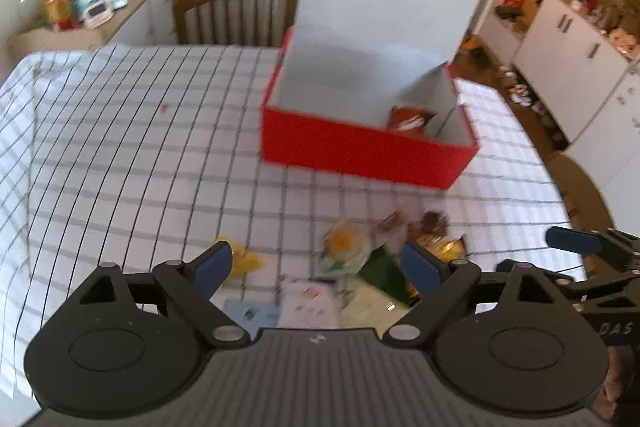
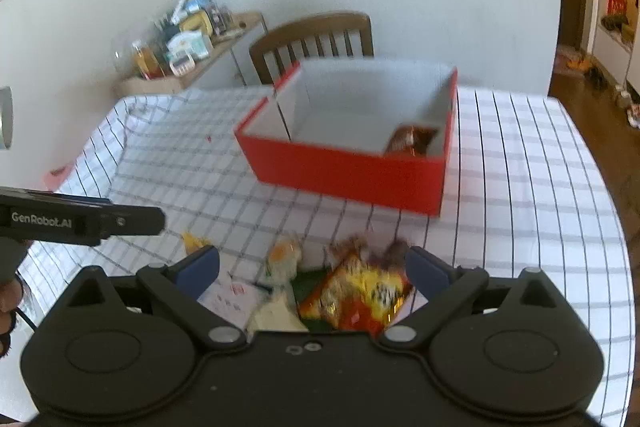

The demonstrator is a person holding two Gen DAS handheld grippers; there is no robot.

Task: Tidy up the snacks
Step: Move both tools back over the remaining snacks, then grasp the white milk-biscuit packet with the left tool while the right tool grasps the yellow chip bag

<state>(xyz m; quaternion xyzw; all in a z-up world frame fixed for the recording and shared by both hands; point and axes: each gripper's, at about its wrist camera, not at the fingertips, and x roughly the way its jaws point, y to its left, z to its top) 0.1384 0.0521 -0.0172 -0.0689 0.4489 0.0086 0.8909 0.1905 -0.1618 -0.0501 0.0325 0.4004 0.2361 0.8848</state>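
A red box (image 2: 352,171) with a pale grey inside sits open on a checked tablecloth (image 2: 520,163), and a brown snack packet (image 2: 412,139) lies in its near right corner. In front of it lies a blurred heap of snacks (image 2: 352,291), among them a shiny orange-and-yellow bag. The left gripper (image 1: 316,267) and right gripper (image 2: 312,271) both hang over this heap with jaws spread wide, gripping nothing.

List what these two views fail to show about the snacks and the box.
- Snack pile, left wrist view: motion blur makes labels unreadable; the left tool covers its near edge.
- Orange packet, right wrist view: lower part hidden by the right tool.
- Red box: near wall hides most of its brown packet.
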